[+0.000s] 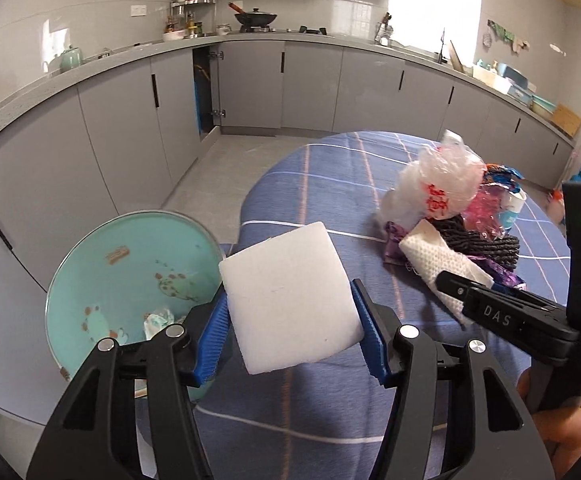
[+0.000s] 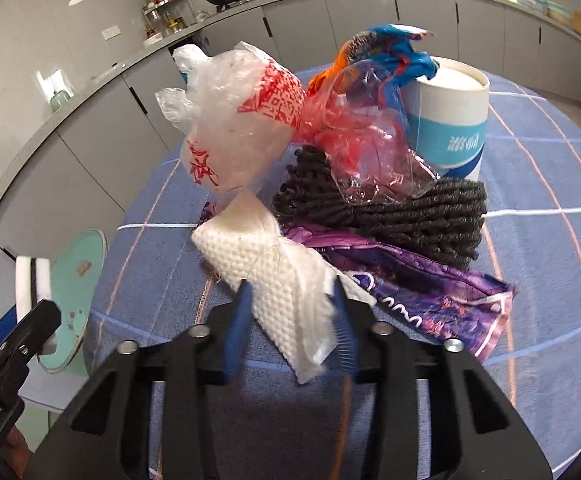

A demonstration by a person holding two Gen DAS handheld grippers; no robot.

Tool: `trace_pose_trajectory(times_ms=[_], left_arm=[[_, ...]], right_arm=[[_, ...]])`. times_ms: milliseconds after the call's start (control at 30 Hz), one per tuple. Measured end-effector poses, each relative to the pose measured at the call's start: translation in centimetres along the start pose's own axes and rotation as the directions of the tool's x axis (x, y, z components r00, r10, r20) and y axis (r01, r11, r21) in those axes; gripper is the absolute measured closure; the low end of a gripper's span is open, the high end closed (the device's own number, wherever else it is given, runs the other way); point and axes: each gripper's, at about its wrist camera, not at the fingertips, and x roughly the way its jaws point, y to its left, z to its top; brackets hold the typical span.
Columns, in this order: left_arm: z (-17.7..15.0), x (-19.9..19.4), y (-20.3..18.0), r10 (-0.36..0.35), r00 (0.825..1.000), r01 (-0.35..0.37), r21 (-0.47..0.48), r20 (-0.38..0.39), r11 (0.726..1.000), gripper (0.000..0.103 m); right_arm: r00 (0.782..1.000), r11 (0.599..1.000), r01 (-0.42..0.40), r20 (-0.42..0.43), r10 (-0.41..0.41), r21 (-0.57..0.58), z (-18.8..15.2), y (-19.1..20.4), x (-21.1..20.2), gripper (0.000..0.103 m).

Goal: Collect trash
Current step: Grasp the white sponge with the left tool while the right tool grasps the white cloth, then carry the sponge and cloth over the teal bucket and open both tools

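My left gripper (image 1: 292, 332) is shut on a white foam block (image 1: 290, 296), its blue pads pressing both sides. It hangs over the table edge beside a teal round bin (image 1: 130, 272) that holds a few scraps. My right gripper (image 2: 290, 332) is shut on a white netted foam sheet (image 2: 266, 264) at the front of a trash pile. The pile has a clear bag with red print (image 2: 242, 120), a black braided bundle (image 2: 410, 216), a purple wrapper (image 2: 430, 292), red film (image 2: 354, 140) and a white-and-blue tub (image 2: 450, 120). The left gripper (image 2: 30, 320) and bin (image 2: 74, 292) show at the right wrist view's left edge.
The table wears a blue checked cloth (image 1: 330, 184). Grey kitchen cabinets (image 1: 250, 80) curve round behind it, one with its door open (image 1: 206, 88). Pale tiled floor (image 1: 226, 168) lies between table and cabinets. A person's hand (image 1: 570, 432) grips the right tool.
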Motion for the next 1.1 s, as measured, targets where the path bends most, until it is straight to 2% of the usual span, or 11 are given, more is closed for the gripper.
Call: trace_pose_trajectory(times_ms=[67, 167, 433, 633, 867, 1100], left_arm=[[-0.2, -0.3, 0.5, -0.001, 1.0, 0.001, -0.011, 0.003, 1.0, 0.045], [-0.4, -0.6, 1.3, -0.01, 1.0, 0.011, -0.03, 0.008, 0.999, 0.045], [-1.2, -1.7, 2.5, -0.011, 1.0, 0.012, -0.053, 0.024, 0.999, 0.045], [-1.5, -2.7, 4.0, 0.013, 0.999, -0.009, -0.084, 0.039, 0.996, 0.045], [-1.9, -3.4, 6.5, 0.092, 0.995, -0.088, -0.099, 0.036, 0.991, 0.045], [-2.3, -3.9, 8.9, 0.127, 0.991, -0.122, -0.13, 0.032, 0.984, 0.045]], right_arm=[[1.0, 1.0, -0.01, 0.011, 0.01, -0.009, -0.1, 0.1, -0.4, 0.091], [0.999, 1.0, -0.027, 0.033, 0.027, -0.016, -0.7, 0.1, -1.6, 0.094], [0.992, 0.995, -0.081, 0.093, 0.086, -0.056, -2.9, 1.6, -5.8, 0.095], [0.982, 0.988, -0.119, 0.137, 0.132, -0.098, -2.8, 3.9, -8.1, 0.095], [0.973, 0.973, -0.166, 0.134, 0.188, -0.157, -2.1, 8.2, -8.0, 0.095], [0.968, 0.956, -0.201, 0.108, 0.228, -0.215, -2.2, 12.4, -7.4, 0.094]])
